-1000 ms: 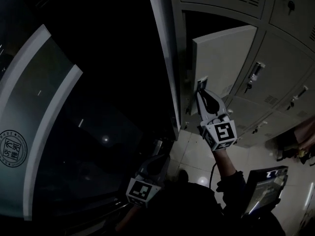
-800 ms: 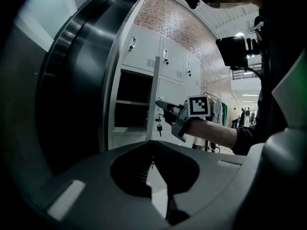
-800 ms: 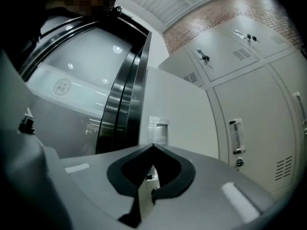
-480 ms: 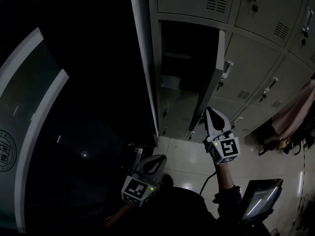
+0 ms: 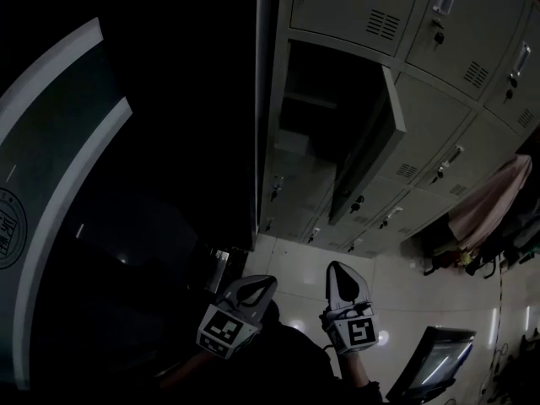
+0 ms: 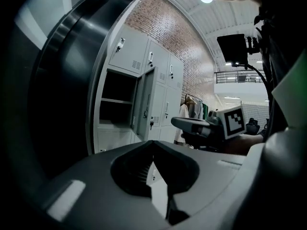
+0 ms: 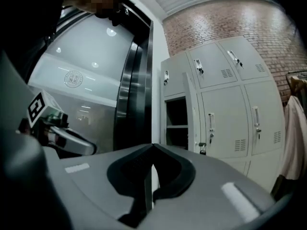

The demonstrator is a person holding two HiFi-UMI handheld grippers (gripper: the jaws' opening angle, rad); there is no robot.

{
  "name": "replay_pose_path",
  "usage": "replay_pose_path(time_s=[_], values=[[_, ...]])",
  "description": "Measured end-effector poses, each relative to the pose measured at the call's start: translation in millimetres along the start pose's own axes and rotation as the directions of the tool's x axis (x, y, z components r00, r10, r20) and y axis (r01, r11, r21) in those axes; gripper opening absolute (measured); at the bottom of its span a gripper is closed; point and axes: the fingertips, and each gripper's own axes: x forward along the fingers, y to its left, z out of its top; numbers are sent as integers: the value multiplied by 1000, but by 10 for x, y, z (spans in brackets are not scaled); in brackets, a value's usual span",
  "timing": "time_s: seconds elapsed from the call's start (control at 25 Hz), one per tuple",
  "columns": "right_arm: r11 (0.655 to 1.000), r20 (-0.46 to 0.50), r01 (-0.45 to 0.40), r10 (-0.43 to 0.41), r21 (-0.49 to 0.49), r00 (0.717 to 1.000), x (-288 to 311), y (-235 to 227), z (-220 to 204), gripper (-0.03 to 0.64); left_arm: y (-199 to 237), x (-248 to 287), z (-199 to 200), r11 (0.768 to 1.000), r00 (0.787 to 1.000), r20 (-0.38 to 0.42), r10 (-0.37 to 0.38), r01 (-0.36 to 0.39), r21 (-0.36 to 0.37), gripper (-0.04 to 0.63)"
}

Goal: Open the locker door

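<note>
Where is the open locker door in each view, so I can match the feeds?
Head view: the open locker door is upper right of centre, swung out from its compartment.
Left gripper view: near centre, slightly left, above the jaws.
Right gripper view: just right of centre, nearly edge-on.
Shared landmark: the dark open compartment with a shelf, directly left of the door in every view.

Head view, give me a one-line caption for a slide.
Locker door stands open; left gripper and right gripper, both shut and empty, hover low, clear of it.
</note>
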Motion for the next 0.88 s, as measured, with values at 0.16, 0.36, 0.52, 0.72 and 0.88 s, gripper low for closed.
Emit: replay_pose_path(time_s=[0.16, 0.36, 0.52, 0.72, 0.88], values=[[999, -96, 23, -20, 23, 995, -387, 311, -231, 6, -94, -128, -73, 999, 999, -8, -37, 37, -7, 11], [995, -127, 98, -93, 34, 988, -718, 392, -217, 6, -281, -259, -235, 995, 996, -25, -91, 90, -31, 11], [992, -123, 123, -118, 33, 985, -939, 421, -115, 6, -438, -346, -326, 993, 994, -33, -107, 105, -47, 11], [995, -115, 93, -88, 35, 989, -1118, 460, -97, 6, -591, -445, -306, 996, 997, -17, -78, 78, -33, 11], [998, -83, 63, -60, 29, 995, -1297, 425, 5, 6, -792, -507, -263, 998, 999, -9, -54, 53, -12, 11]])
